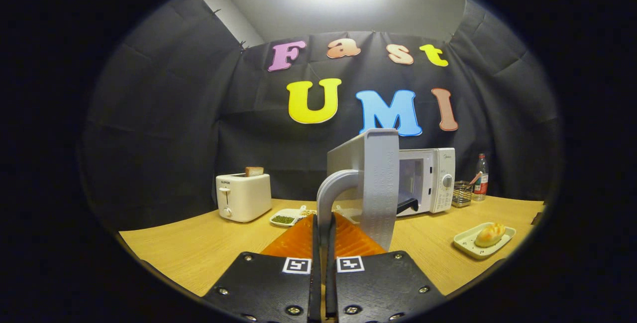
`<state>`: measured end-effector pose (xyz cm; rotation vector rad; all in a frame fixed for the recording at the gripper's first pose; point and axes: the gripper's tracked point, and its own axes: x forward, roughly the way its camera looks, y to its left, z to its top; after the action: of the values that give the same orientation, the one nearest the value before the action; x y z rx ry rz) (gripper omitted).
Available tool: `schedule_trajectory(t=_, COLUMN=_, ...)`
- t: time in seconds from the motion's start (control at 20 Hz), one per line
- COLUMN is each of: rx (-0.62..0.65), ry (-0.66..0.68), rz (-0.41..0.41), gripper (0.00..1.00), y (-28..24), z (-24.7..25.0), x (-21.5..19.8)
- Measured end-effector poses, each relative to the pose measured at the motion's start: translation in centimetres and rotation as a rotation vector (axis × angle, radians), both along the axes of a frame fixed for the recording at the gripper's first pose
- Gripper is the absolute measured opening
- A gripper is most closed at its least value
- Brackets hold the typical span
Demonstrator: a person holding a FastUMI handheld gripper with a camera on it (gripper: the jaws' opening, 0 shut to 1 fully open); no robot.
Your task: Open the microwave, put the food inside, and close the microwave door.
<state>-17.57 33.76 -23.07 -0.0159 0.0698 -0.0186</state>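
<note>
Pale wood grain covered the table, and from my remote seat I read it left to right. A white toaster, boxy with rounded corners, stood at the far left with a slice of bread poking from its slot. Just right of it lay a small white dish of something dark green.

Then came the microwave door, swung wide open toward me, its grey plastic edge upright and its curved handle arching down to my tongs. The fingers were pressed close together on the foot of that handle, pinching it as far as I could tell. The door hid much of the white microwave behind it; I could see part of the cavity and the control panel with a round knob.

Right of the microwave stood a small wire holder and a clear bottle with a red label. The food, a glossy yellowish bun, lay on a white rectangular tray near the table's front right, well apart from my fingers.
</note>
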Motion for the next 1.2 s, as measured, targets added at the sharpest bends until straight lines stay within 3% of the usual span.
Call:
schedule_trajectory(t=0.2, rx=-0.002, ry=0.003, rz=-0.015, gripper=0.08, y=0.4, z=-0.3, x=0.3)
schedule_trajectory(t=0.25, rx=-0.014, ry=0.008, rz=-0.021, gripper=0.30, y=0.1, z=-0.3, x=0.2)
schedule_trajectory(t=0.4, rx=-0.029, ry=0.059, rz=0.067, gripper=0.58, y=0.6, z=-0.4, x=-1.4)
schedule_trajectory(t=0.45, rx=-0.042, ry=0.065, rz=0.119, gripper=0.74, y=1.2, z=-0.2, x=-2.1)
schedule_trajectory(t=0.55, rx=-0.068, ry=0.054, rz=0.191, gripper=0.88, y=0.9, z=0.6, x=-3.6)
schedule_trajectory(t=0.8, rx=-0.089, ry=0.061, rz=0.442, gripper=0.93, y=0.2, z=2.4, x=-6.5)
schedule_trajectory(t=1.1, rx=-0.099, ry=0.075, rz=0.610, gripper=0.93, y=-5.5, z=4.2, x=-7.7)
schedule_trajectory(t=1.2, rx=-0.113, ry=0.102, rz=0.628, gripper=0.93, y=-9.3, z=4.1, x=-7.5)
